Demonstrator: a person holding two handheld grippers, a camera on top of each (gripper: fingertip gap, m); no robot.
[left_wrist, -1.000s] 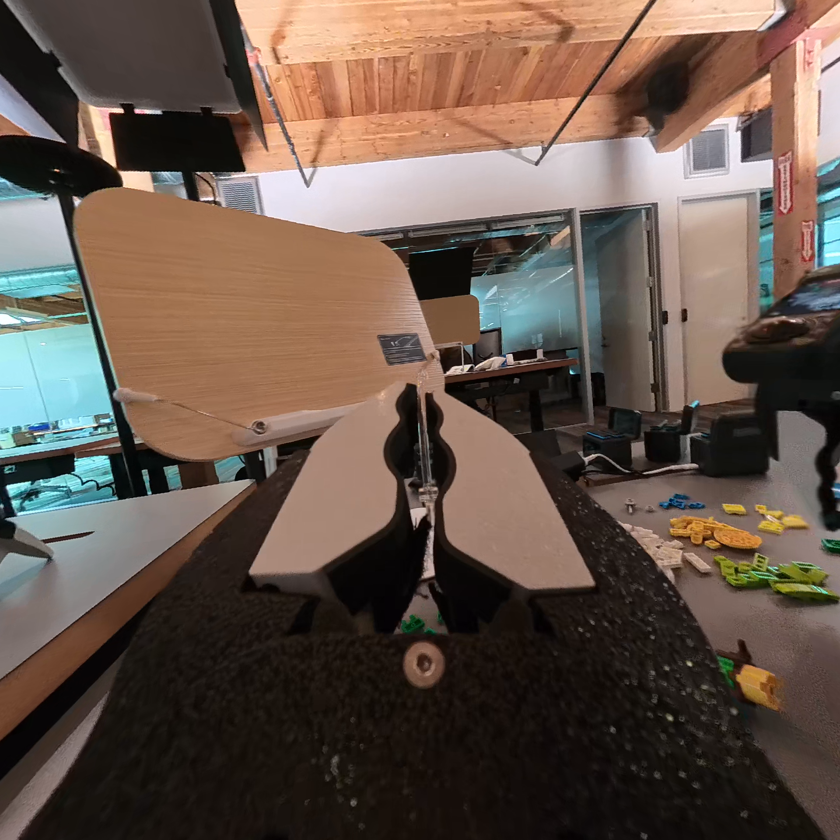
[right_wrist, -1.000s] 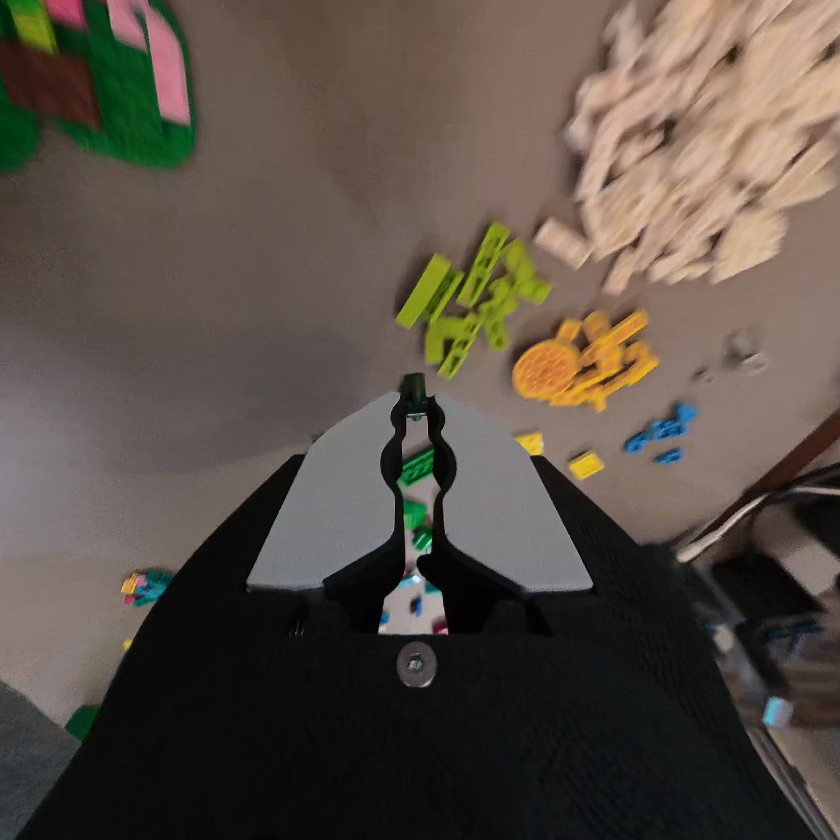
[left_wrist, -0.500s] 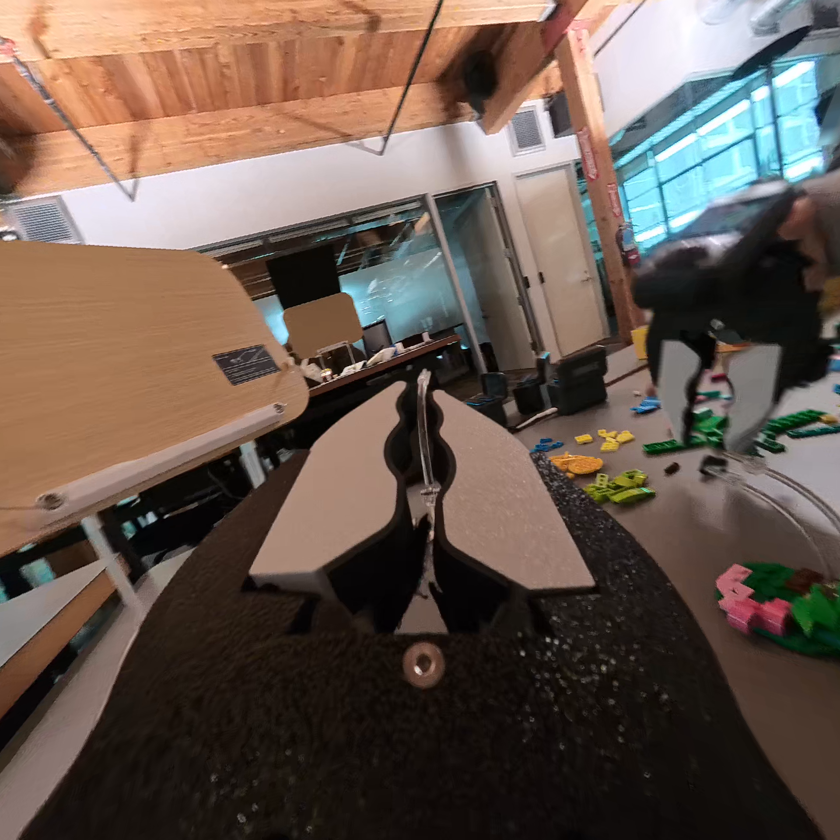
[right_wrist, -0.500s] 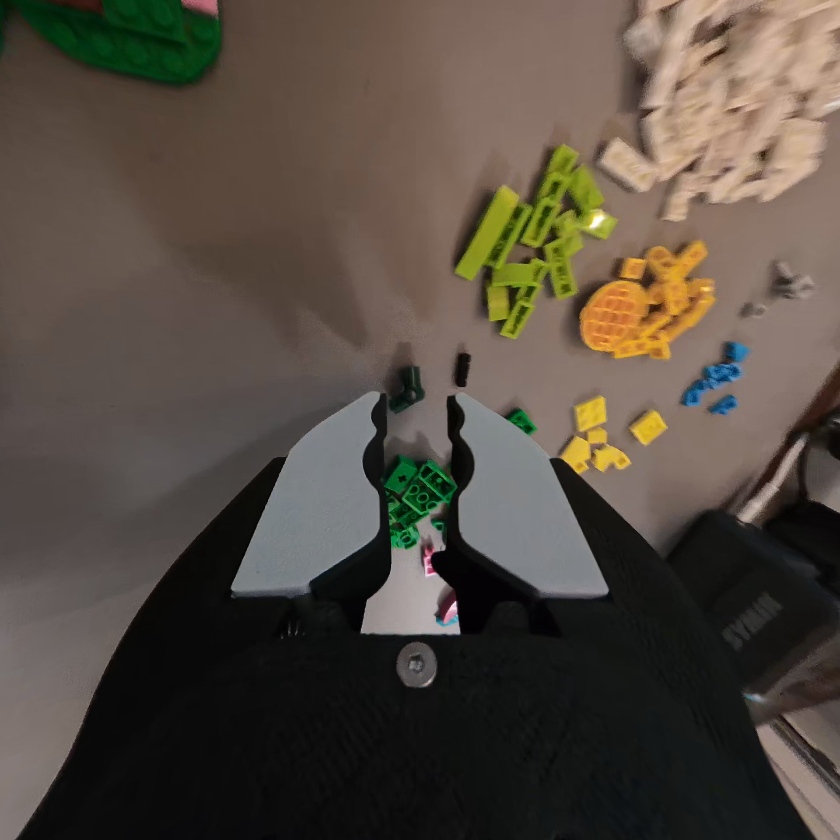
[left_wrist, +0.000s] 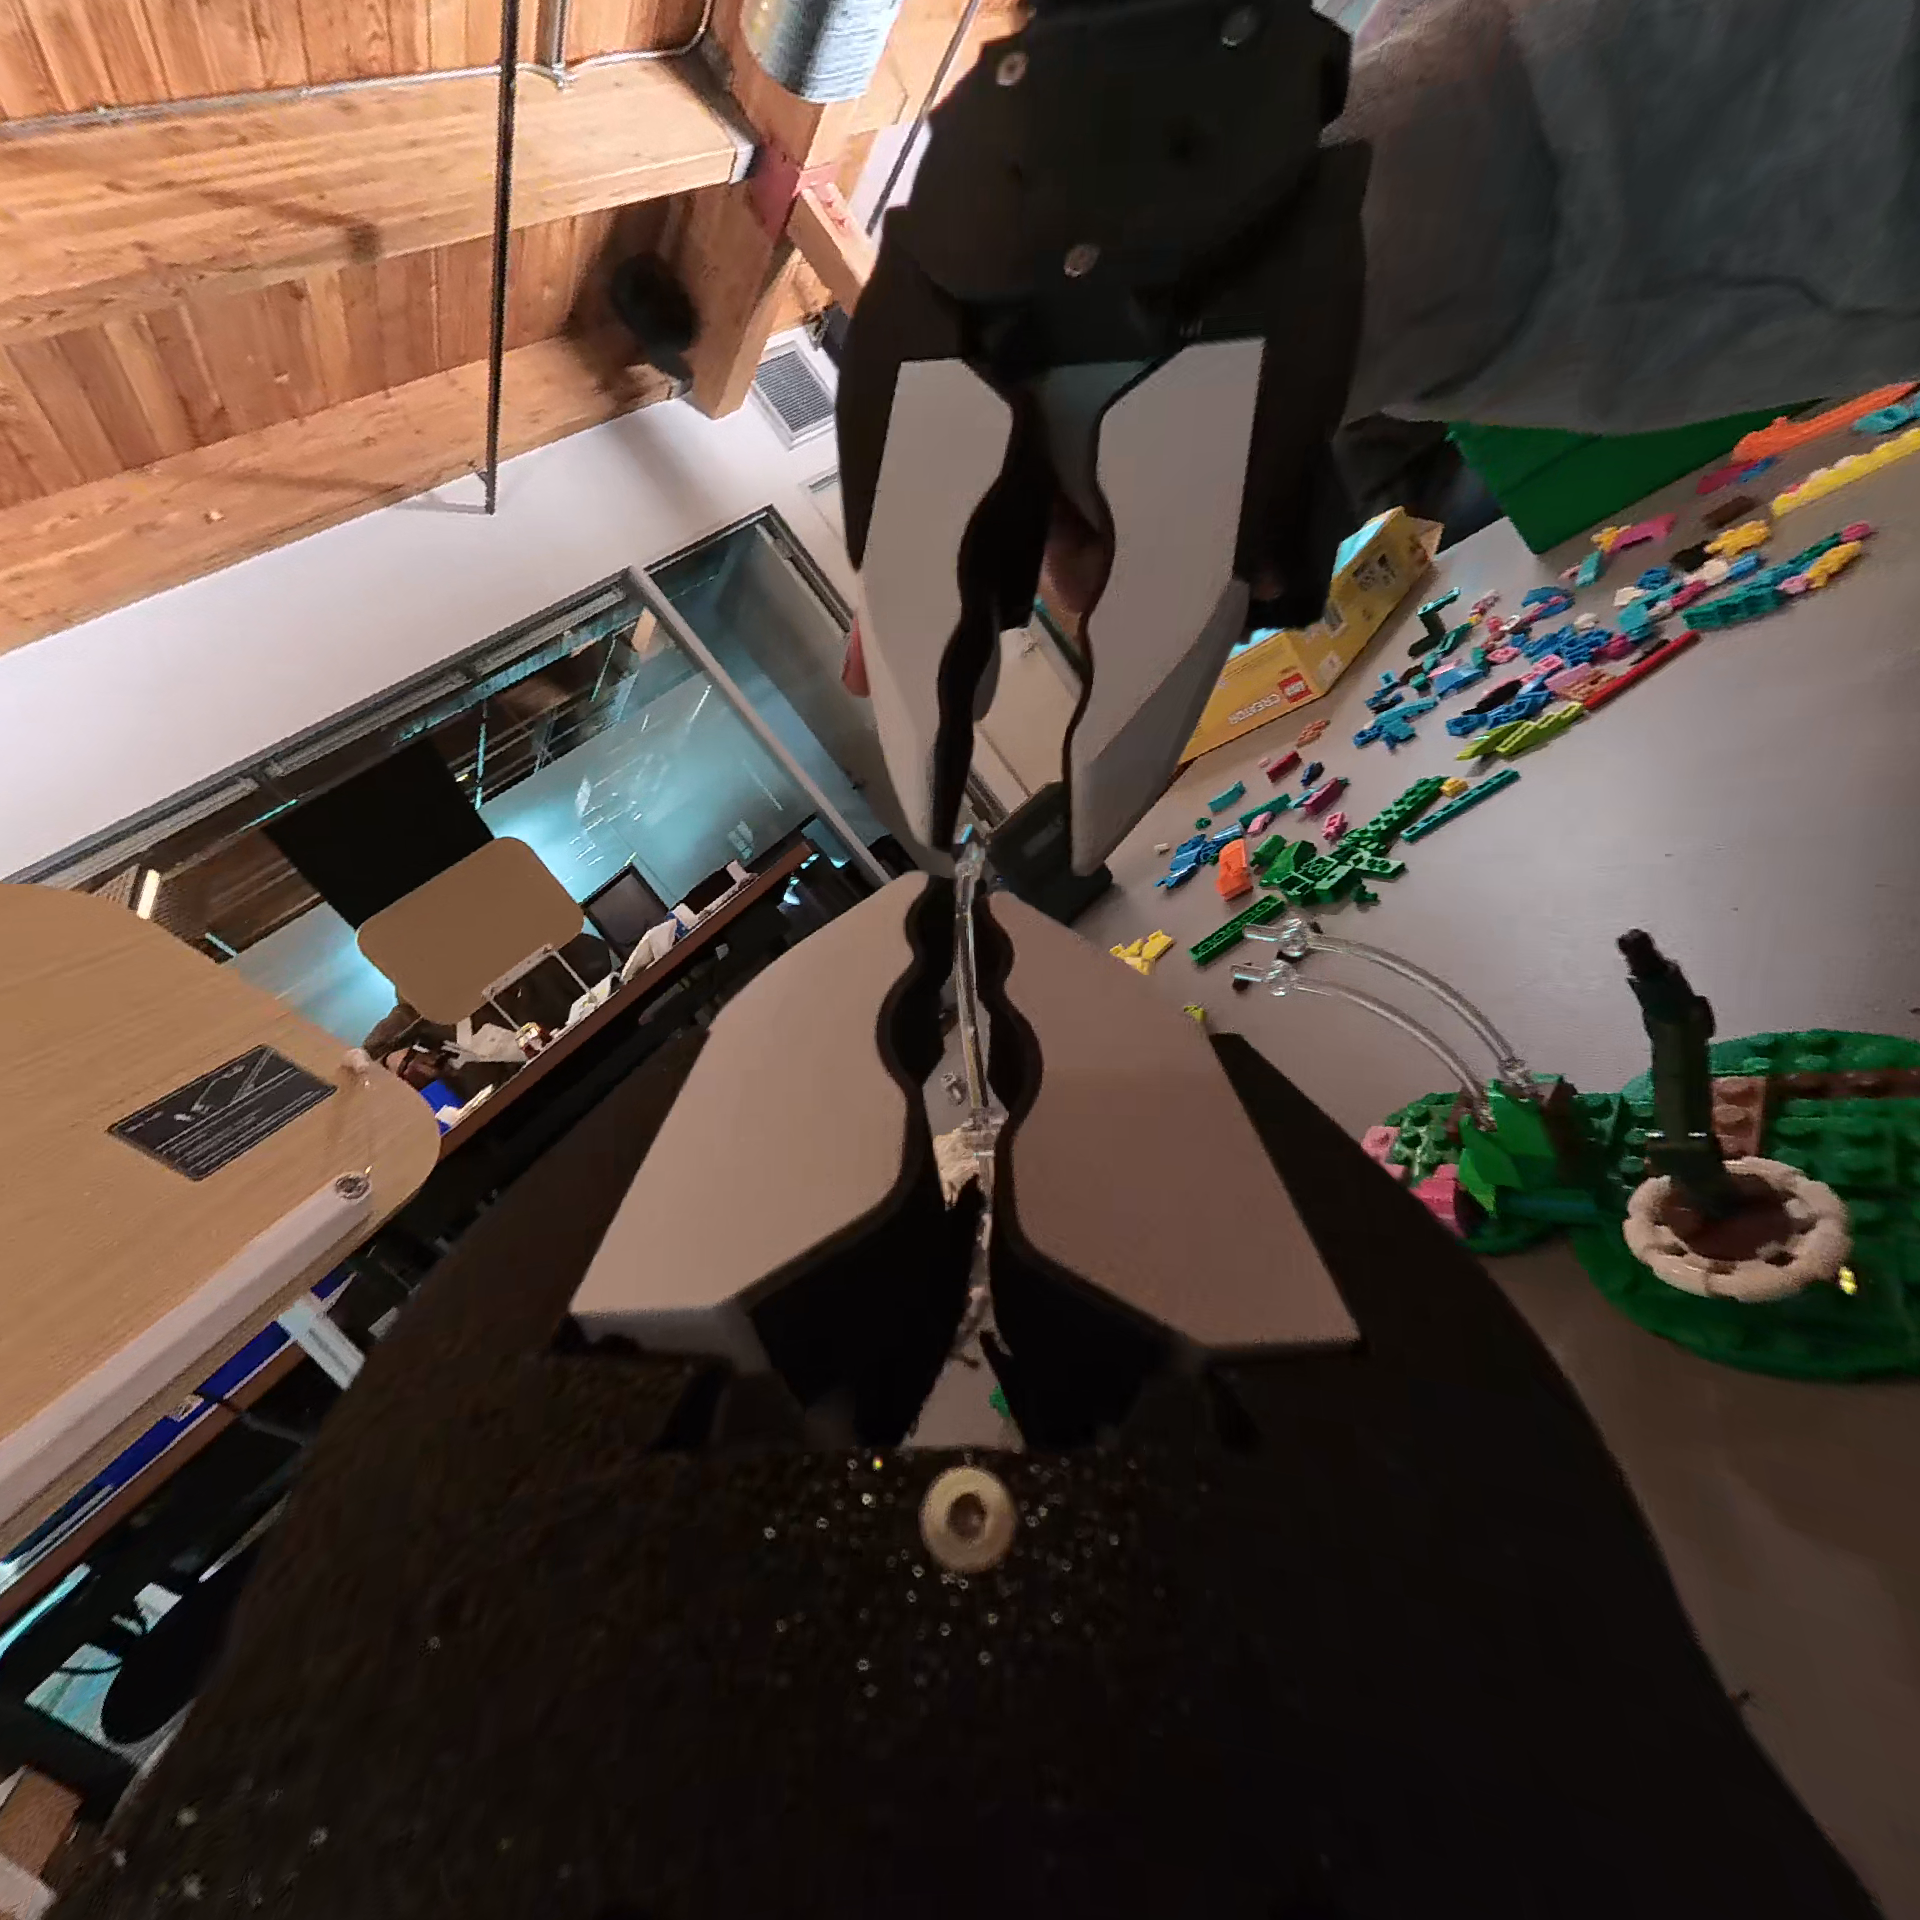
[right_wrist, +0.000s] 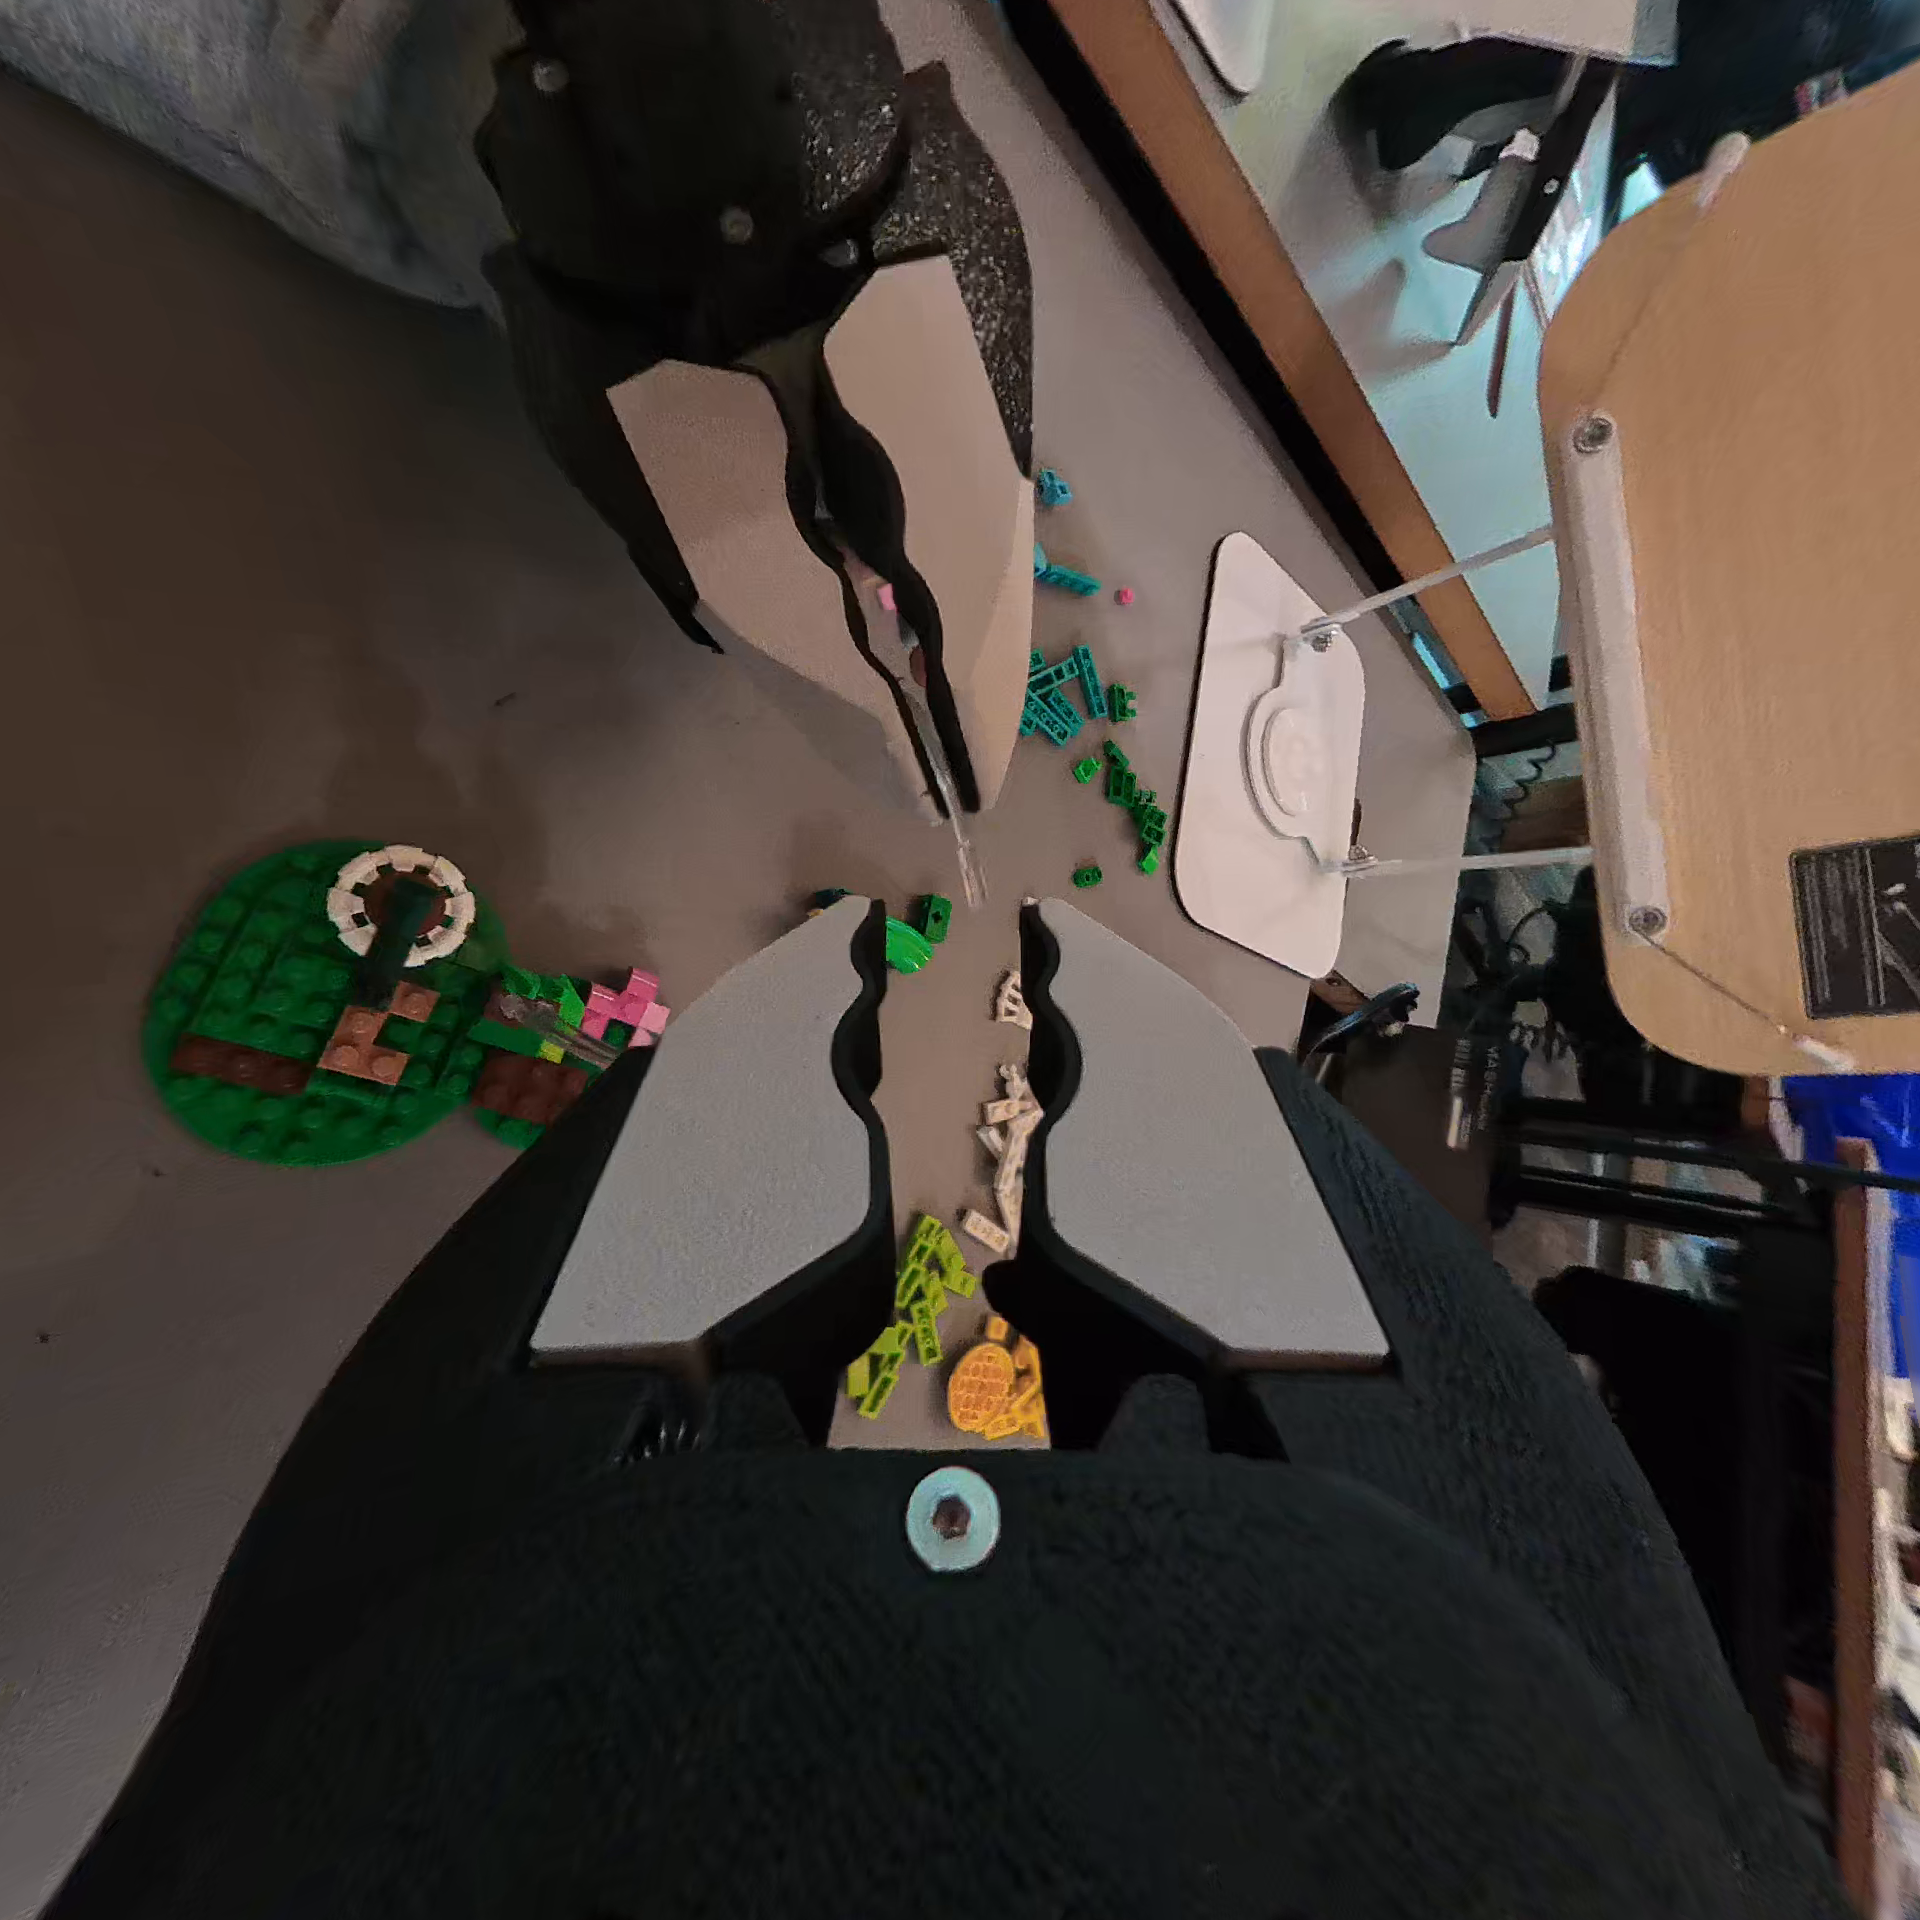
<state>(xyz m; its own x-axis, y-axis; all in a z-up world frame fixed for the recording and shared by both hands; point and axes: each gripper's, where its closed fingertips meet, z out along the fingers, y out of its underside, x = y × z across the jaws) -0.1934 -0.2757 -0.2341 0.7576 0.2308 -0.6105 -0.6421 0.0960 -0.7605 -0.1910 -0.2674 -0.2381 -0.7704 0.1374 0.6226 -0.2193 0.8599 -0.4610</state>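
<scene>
Left claw (left_wrist: 961, 894) clamped on clear curved rod (left_wrist: 971, 997), right claw (right_wrist: 951, 914) apart (tips facing)

Two wrist cameras face each other closely above the counter (right_wrist: 312, 623); each shows the other claw and the green brick base (left_wrist: 1766, 1309).

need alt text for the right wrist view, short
The right gripper, fingers open and empty, points down at a grey table, facing the left gripper, whose fingers pinch a thin clear rod that pokes out towards it. Loose bricks lie scattered below, with a round green brick model to the left.
</scene>
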